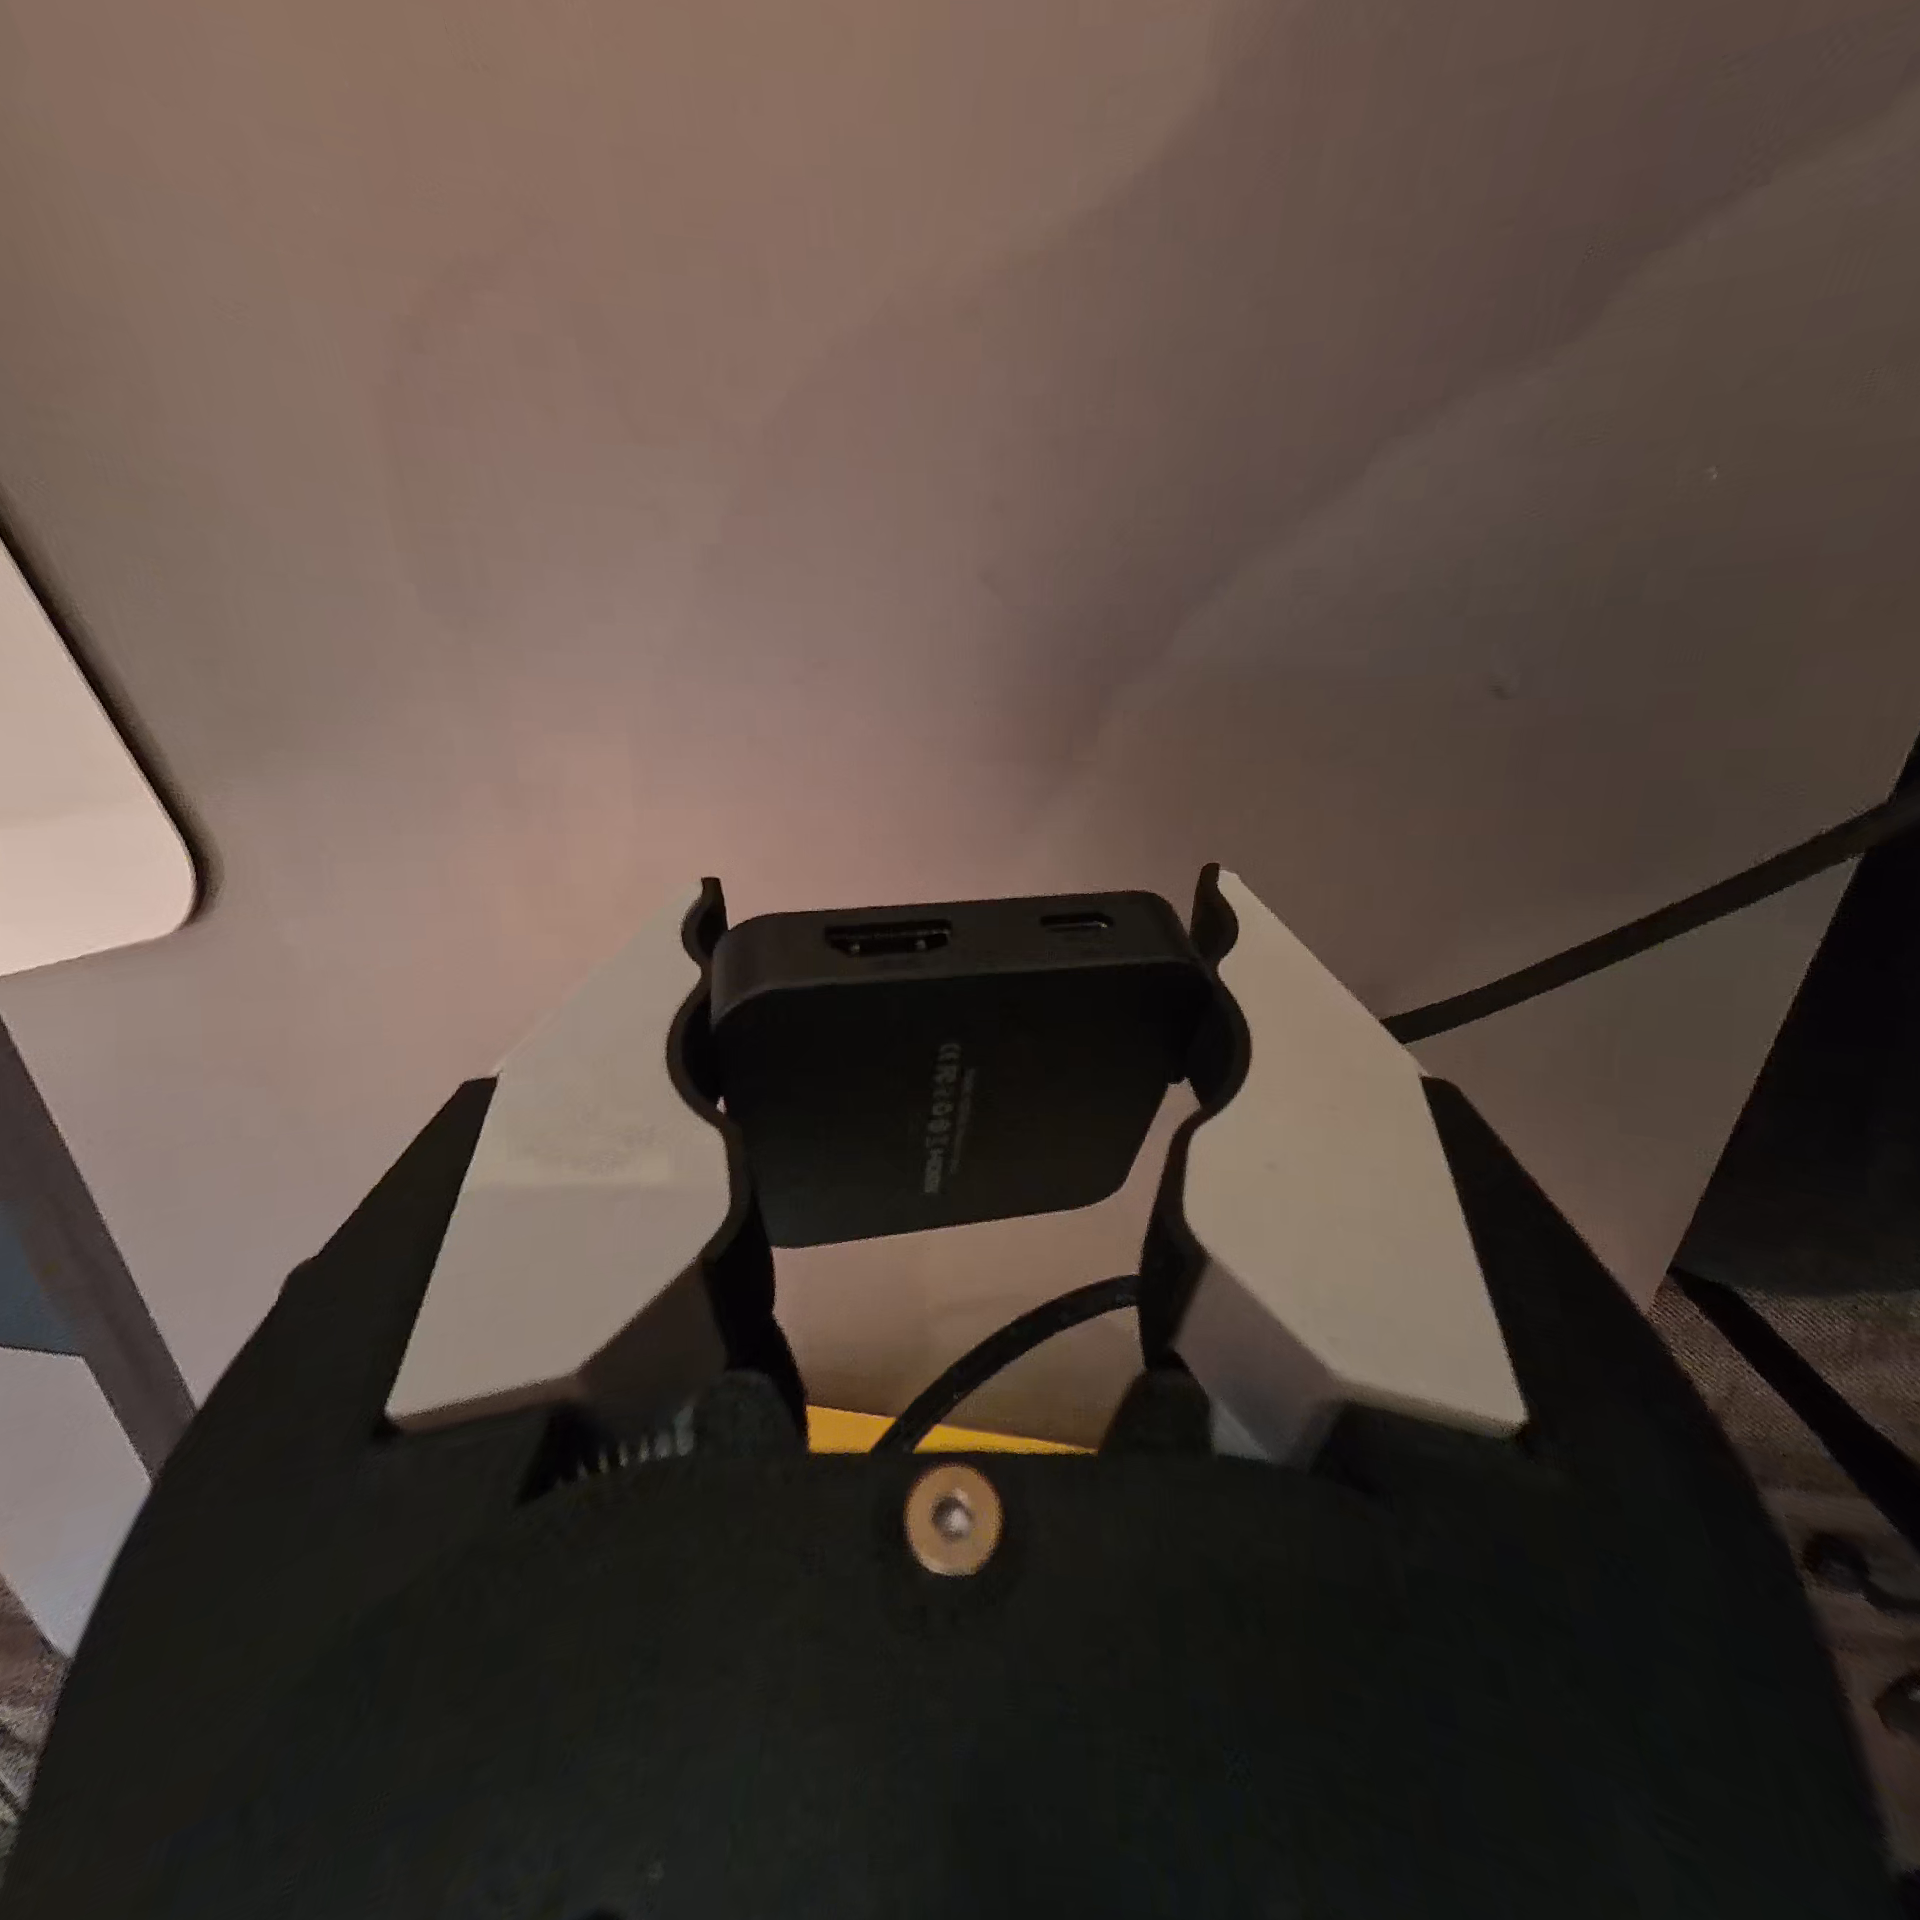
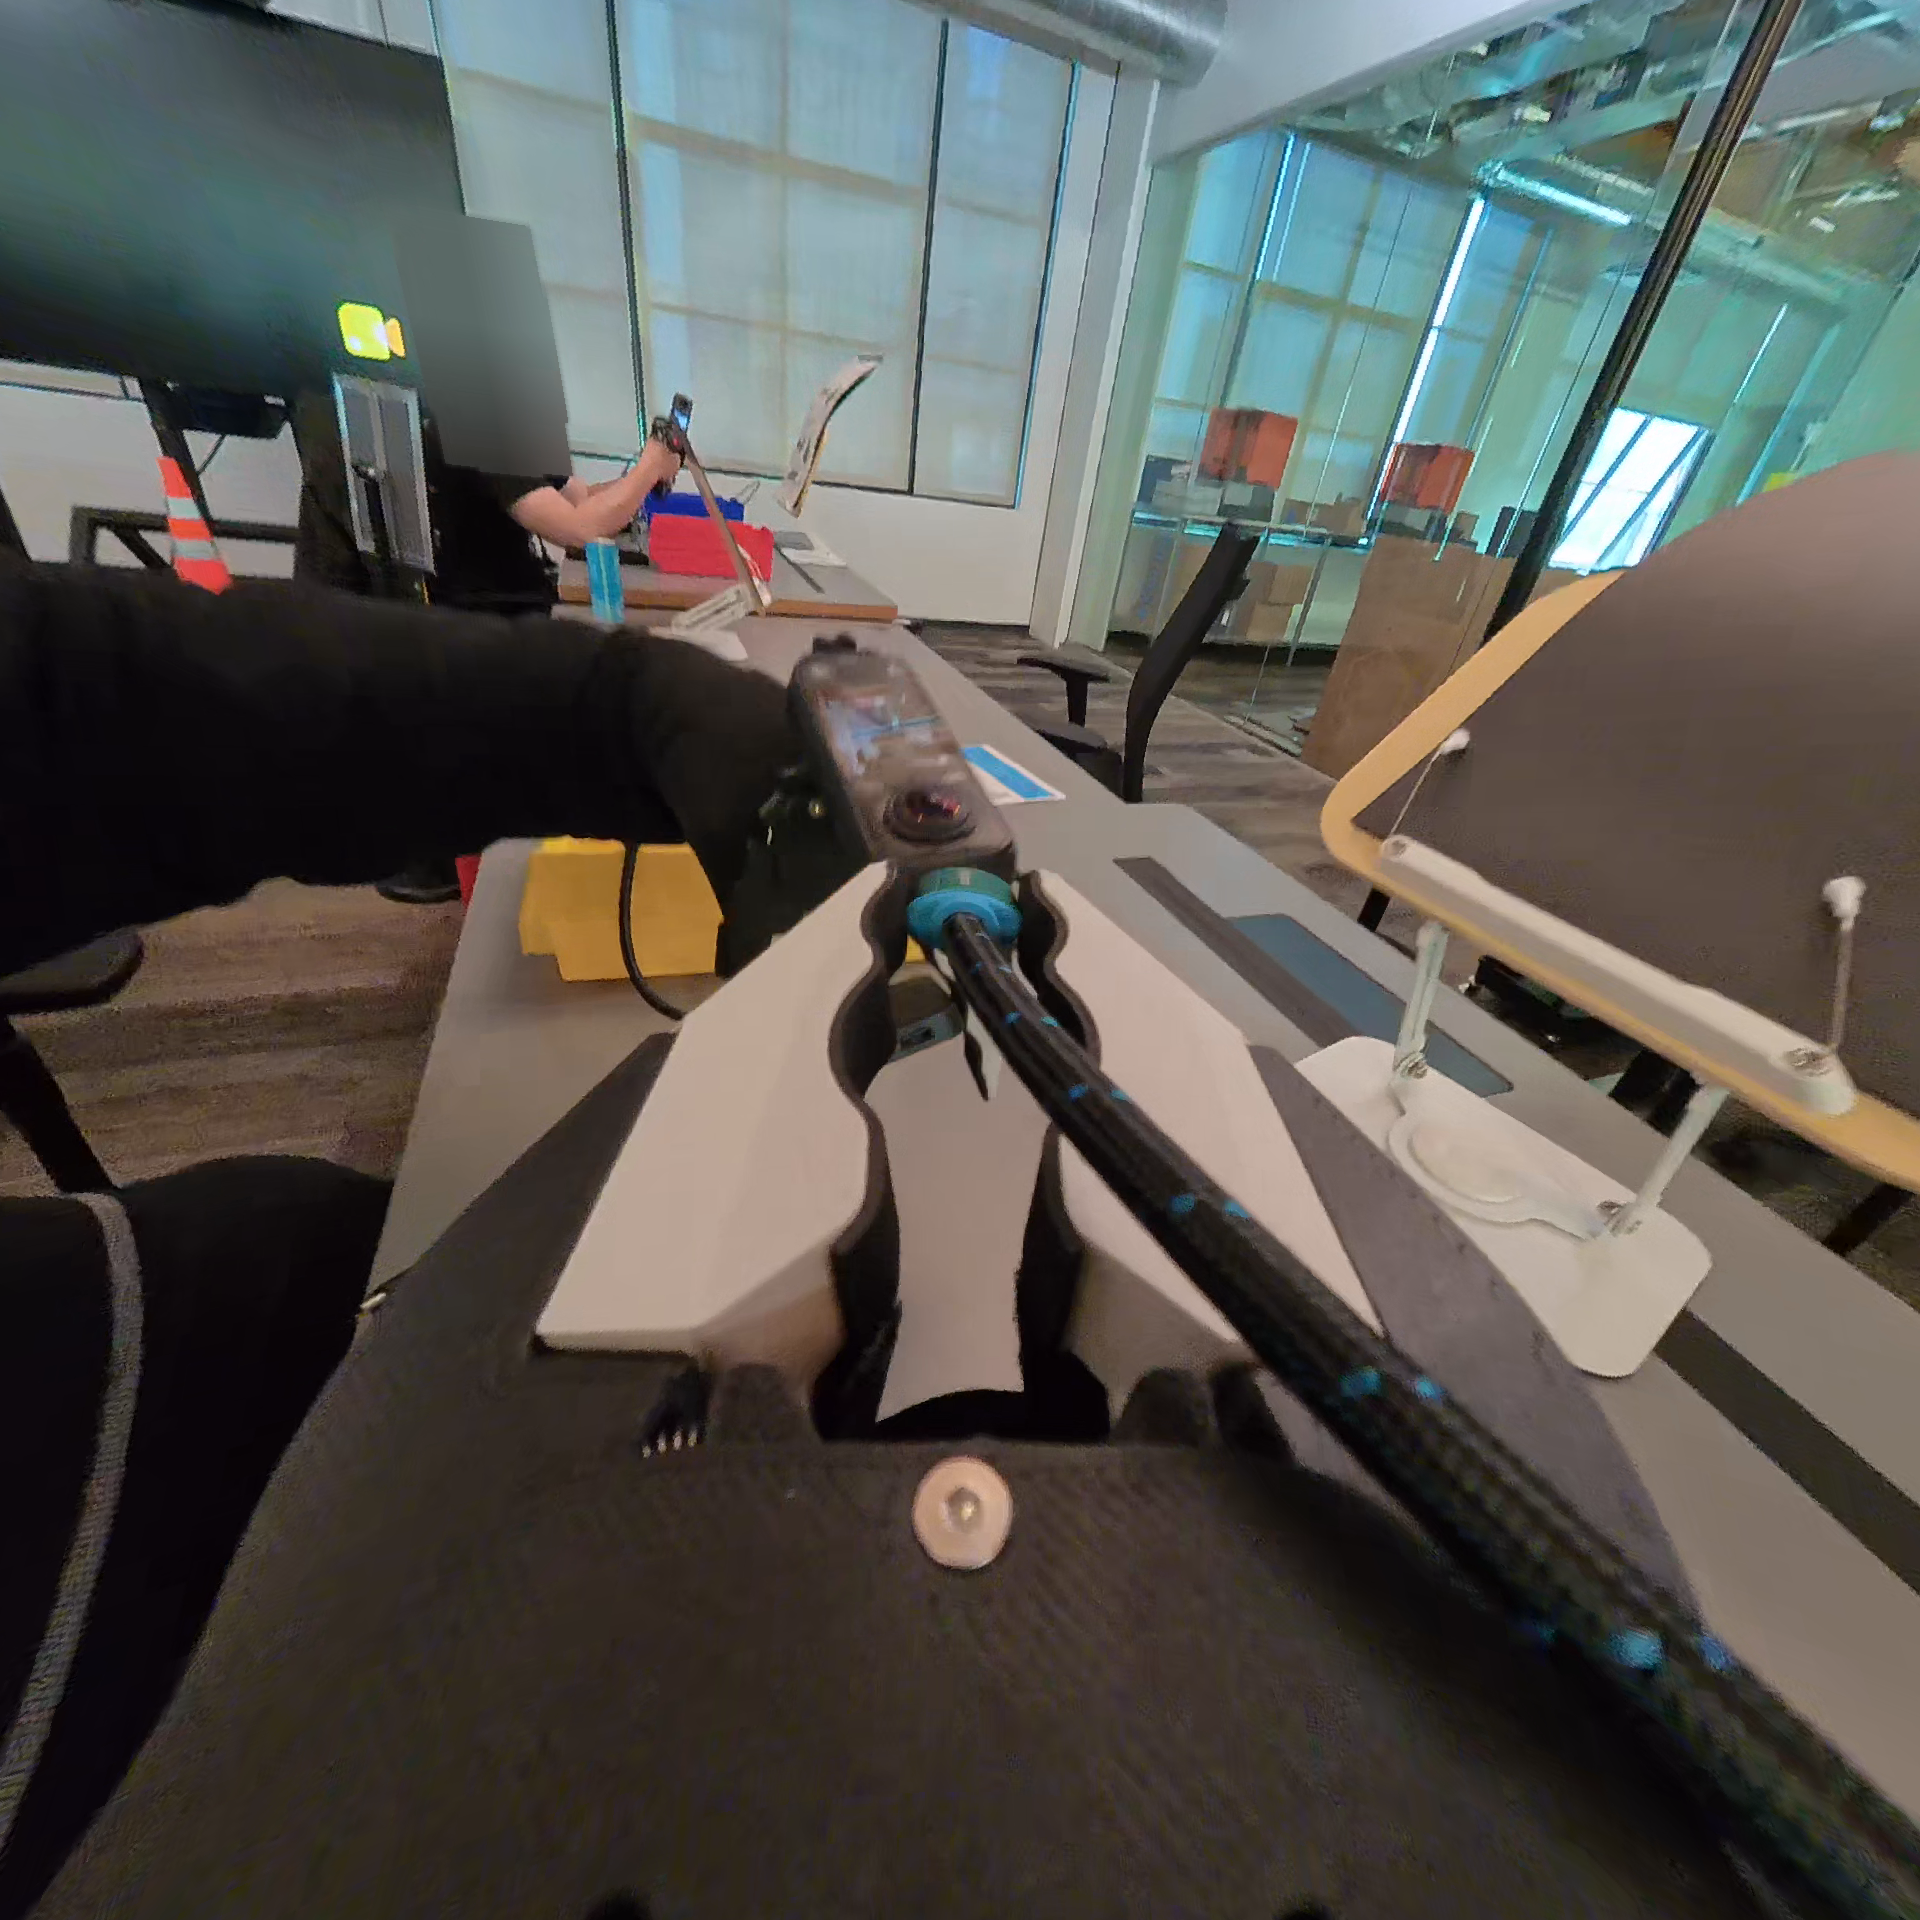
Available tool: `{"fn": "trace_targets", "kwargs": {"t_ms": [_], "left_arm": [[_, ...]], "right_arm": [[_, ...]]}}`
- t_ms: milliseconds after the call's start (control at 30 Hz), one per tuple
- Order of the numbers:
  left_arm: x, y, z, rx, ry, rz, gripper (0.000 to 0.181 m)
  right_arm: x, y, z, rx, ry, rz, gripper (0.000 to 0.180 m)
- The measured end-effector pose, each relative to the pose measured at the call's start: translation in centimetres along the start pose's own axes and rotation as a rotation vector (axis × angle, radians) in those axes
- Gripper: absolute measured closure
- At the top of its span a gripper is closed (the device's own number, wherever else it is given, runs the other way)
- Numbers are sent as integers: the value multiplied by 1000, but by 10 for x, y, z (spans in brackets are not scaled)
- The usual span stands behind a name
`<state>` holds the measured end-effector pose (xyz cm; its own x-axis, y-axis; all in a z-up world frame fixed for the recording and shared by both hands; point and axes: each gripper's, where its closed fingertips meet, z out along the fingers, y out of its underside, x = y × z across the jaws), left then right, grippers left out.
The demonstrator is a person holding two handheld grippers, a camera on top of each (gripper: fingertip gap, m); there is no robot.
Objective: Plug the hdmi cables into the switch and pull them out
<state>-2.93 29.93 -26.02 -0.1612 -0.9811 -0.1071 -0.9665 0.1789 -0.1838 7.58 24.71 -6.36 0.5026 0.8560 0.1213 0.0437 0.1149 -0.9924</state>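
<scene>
In the left wrist view my left gripper (image 1: 956,904) is shut on the black switch box (image 1: 935,1081) and holds it by its two sides, up in front of a grey panel. The switch's far face shows an empty HDMI port (image 1: 888,940) and a small port (image 1: 1081,922). Its near end is hidden. In the right wrist view my right gripper (image 2: 958,894) is shut on the HDMI cable's blue collar (image 2: 951,904). The black braided cable (image 2: 1143,1132) trails back to the lower right. The plug tip is hidden. The left gripper's camera (image 2: 894,769) sits just beyond my right fingertips.
A yellow bin (image 2: 613,904) stands on the grey table (image 2: 468,1039), with a thin black cable (image 2: 629,935) beside it. A panel on a white stand (image 2: 1507,1226) is at the right. A black sleeve (image 2: 364,727) crosses from the left. A person works at a far table. Some 20 cm of space lies between my two pairs of fingers.
</scene>
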Motion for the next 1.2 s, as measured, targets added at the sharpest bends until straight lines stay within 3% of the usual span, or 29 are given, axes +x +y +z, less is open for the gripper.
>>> {"fn": "trace_targets", "kwargs": {"t_ms": [233, 433, 633, 900, 1200], "left_arm": [[7, 6, 2, 30, -15, -20, 94], [15, 9, 7, 34, -15, -20, 94], [18, 17, 14, 21, -8, -31, 94], [21, 21, 20, 0, 3, -30, 93], [21, 16, 24, -5, 10, -19, 93]], "right_arm": [[32, -54, -64, 58, 68, 78, 161], [78, -51, -133, 72, 236, 144, 162], [121, -3, -195, 162, 384, 357, 161], [142, 71, -241, 186, 527, 557, 161], [147, 142, -264, 42, 671, 760, 161]]}}
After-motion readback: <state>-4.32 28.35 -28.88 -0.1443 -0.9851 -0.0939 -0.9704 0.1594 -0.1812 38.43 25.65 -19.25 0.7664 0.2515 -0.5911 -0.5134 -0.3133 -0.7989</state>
